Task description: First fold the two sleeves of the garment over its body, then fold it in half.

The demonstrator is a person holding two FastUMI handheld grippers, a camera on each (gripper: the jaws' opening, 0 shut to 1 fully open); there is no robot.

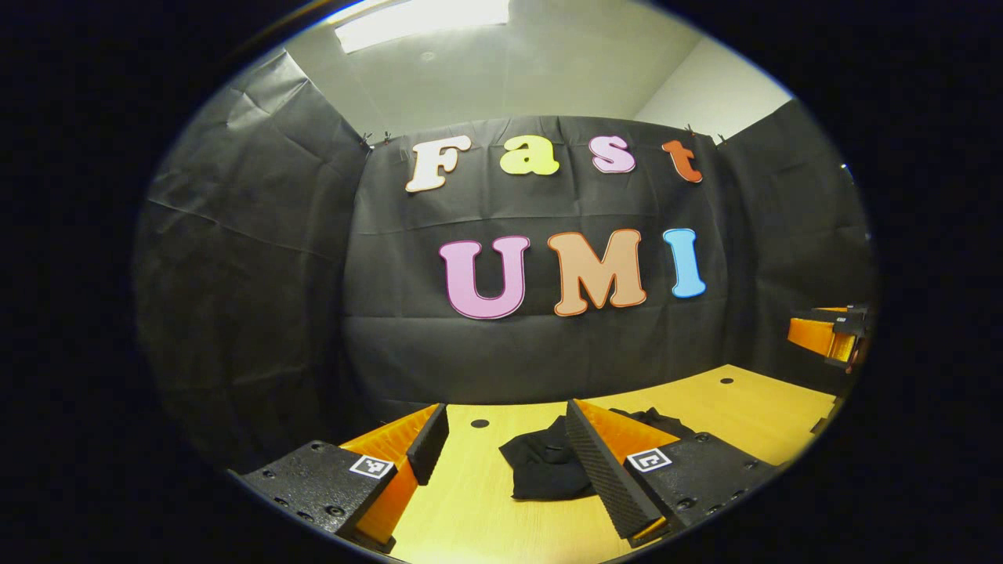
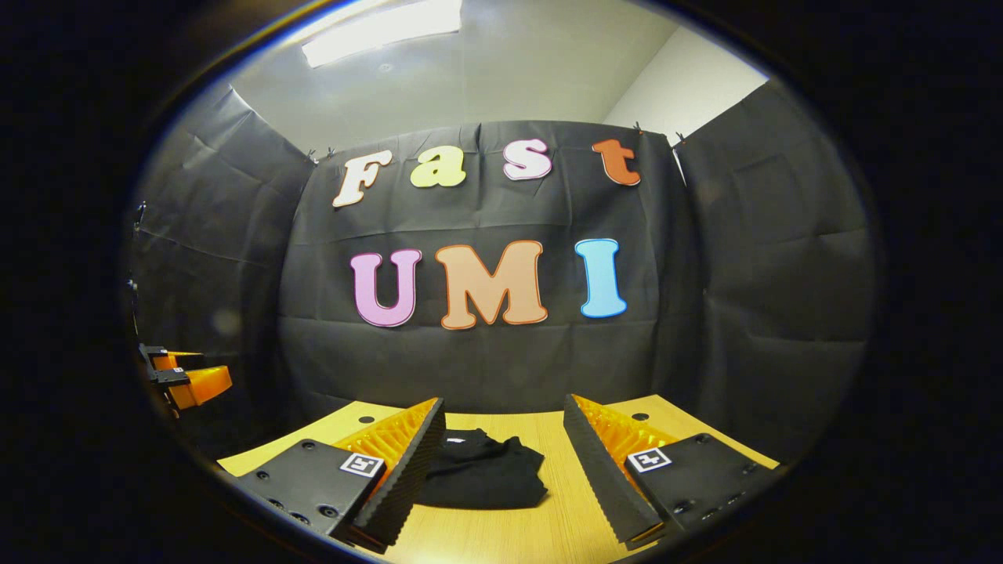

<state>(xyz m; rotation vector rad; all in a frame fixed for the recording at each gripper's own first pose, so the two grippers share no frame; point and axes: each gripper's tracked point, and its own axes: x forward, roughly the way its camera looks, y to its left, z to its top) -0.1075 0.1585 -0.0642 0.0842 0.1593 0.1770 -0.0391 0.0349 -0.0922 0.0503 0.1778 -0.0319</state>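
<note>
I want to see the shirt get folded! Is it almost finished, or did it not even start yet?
It looks barely started. The black garment lies in a rumpled heap on the wooden table, with no neat sleeve folds that I can make out. The left gripper and the right gripper are both open above the table, holding nothing. Both sleeve folds and the fold in half seem left to do.

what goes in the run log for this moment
garment: black, bunched on table | left tongs: open, empty | right tongs: open, empty | folds: none visible
</note>
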